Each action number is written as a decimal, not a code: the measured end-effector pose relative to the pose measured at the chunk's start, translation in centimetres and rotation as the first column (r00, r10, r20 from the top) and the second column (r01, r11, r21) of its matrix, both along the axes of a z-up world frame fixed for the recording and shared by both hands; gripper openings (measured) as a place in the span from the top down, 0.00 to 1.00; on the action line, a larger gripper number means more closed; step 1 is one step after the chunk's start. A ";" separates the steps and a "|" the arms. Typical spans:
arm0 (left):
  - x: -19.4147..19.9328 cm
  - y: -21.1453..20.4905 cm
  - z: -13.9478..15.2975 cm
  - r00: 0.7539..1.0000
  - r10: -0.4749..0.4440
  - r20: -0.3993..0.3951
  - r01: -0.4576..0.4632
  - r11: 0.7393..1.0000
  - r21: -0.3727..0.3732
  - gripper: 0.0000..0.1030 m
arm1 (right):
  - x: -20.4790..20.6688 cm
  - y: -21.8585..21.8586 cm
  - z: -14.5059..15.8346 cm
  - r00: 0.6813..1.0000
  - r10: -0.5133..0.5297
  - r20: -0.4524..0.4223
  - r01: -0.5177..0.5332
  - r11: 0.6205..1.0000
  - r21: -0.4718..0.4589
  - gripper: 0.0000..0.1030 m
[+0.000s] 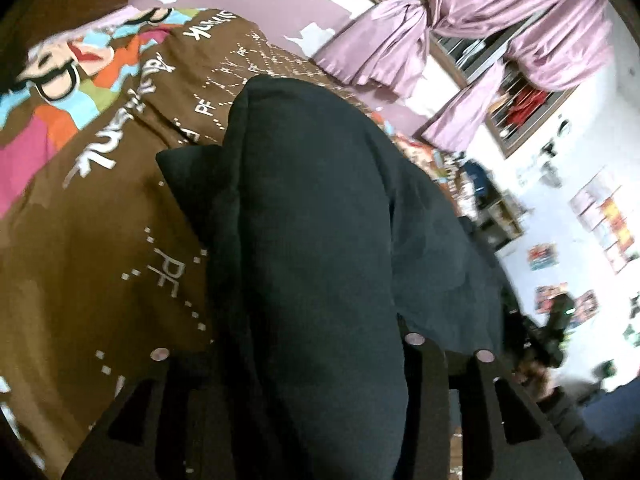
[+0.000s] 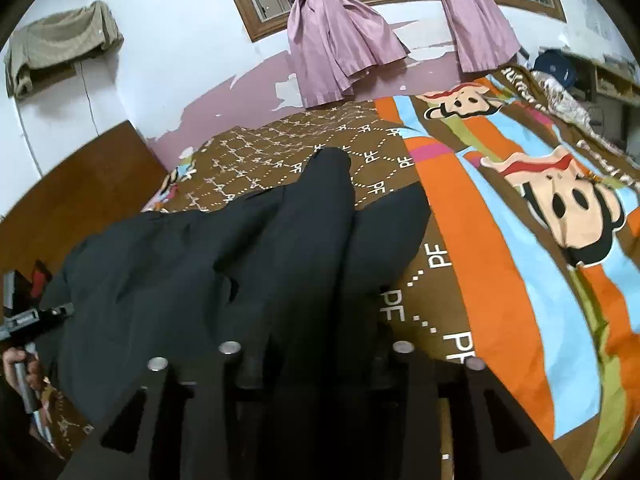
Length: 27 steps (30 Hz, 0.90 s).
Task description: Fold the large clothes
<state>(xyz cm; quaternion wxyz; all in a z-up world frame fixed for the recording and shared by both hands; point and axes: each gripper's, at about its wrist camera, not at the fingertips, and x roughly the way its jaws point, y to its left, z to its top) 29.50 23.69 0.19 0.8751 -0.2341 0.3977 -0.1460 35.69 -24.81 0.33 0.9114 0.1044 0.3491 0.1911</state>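
**Clerk:** Item one, leftmost?

**Me:** My left gripper (image 1: 320, 364). Its jaws are closed on a thick bunch of the dark garment (image 1: 320, 208); I hold it there so that edge lifts clear of the bed.

**Clerk:** Item two, the garment itself. Location?

**Me:** Slung between my two tools, near end raised, far end trailing down onto the patterned bedspread (image 1: 100, 240). In the right wrist view the dark garment (image 2: 240, 264) runs forward from the fingers, and a narrow end, perhaps a sleeve or leg, reaches out across the brown part of the bedspread (image 2: 500, 280). I judge it is kept taut between both grips so a fold line can form.

**Clerk:** Item three?

**Me:** My right gripper (image 2: 316, 360), likewise pinched on a gathered ridge of cloth, fabric filling the gap between the fingers.

**Clerk:** Sundries?

**Me:** Pink curtains (image 2: 340, 52), knotted at the window (image 2: 248, 8) behind the bed. My other hand on its handle shows at the left edge of that view.

**Clerk:** Stage of work?

**Me:** Early, I judge: the garment is bunched, no flat fold laid.
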 end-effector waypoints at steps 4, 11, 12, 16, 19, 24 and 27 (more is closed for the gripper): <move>-0.4 -0.1 0.2 0.998 0.067 -0.019 -0.066 0.997 0.049 0.49 | -0.8 0.4 0.9 0.996 -0.079 0.031 0.082 0.992 -0.100 0.14; -2.3 0.2 1.4 0.972 0.232 -0.024 -0.228 0.967 0.112 0.36 | -2.8 1.0 2.4 0.989 -0.111 0.101 0.124 0.982 -0.142 0.05; -2.4 -0.2 2.3 0.968 0.252 -0.004 -0.249 0.958 0.145 0.30 | -3.1 1.3 2.6 0.988 -0.110 0.108 0.125 0.982 -0.144 0.04; -5.4 -2.2 4.7 0.945 0.291 0.149 -0.322 0.910 0.263 0.19 | -4.5 2.1 3.3 0.985 -0.092 0.147 0.111 0.986 -0.126 0.03; -7.8 -3.5 5.8 0.930 0.291 0.226 -0.346 0.900 0.265 0.02 | -6.1 2.4 4.2 0.976 -0.085 0.198 0.103 0.991 -0.087 0.00; -10.7 -6.6 7.7 0.917 0.252 0.309 -0.344 0.893 0.291 0.02 | -9.3 3.2 6.5 0.947 -0.078 0.313 0.100 0.993 -0.056 0.00; -11.9 -8.4 8.7 0.913 0.213 0.349 -0.329 0.890 0.316 0.02 | -11.4 3.9 7.9 0.925 -0.075 0.371 0.093 0.995 -0.030 0.00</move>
